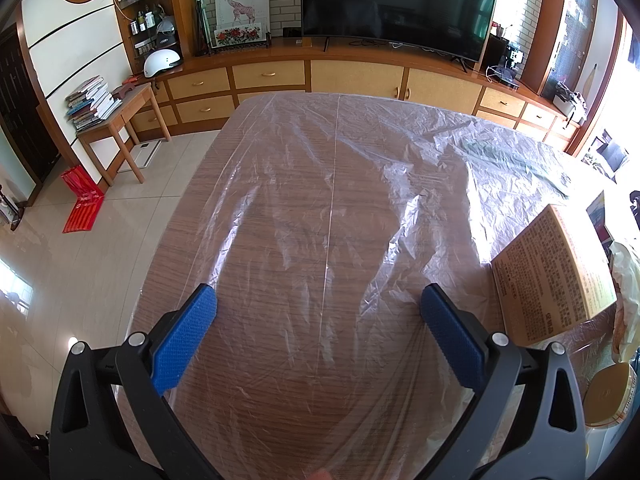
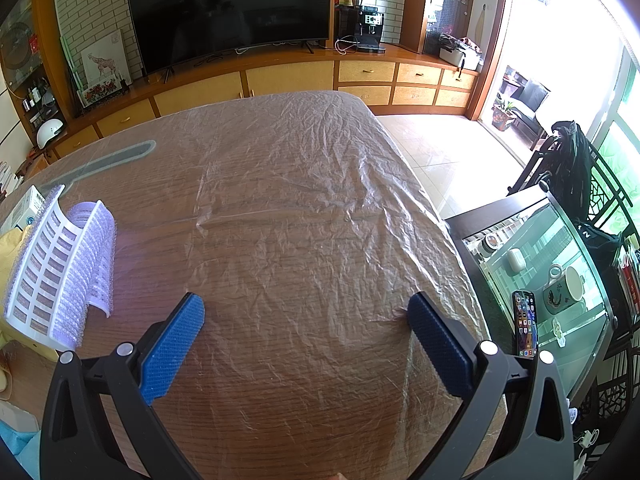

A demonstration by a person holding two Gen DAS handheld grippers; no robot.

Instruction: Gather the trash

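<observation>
A wooden table is covered with a crinkled clear plastic sheet. My left gripper is open and empty above the sheet. At its right lie a flat tan printed box and a round yellow lid. My right gripper is open and empty above the same sheet. At its left lie a white plastic grid tray with purple rollers, a small white box and yellow wrapping.
A cabinet wall with a large TV runs beyond the table. A small side table with books and a red bag stand on the floor at left. A glass side table holds a phone and a mug at right.
</observation>
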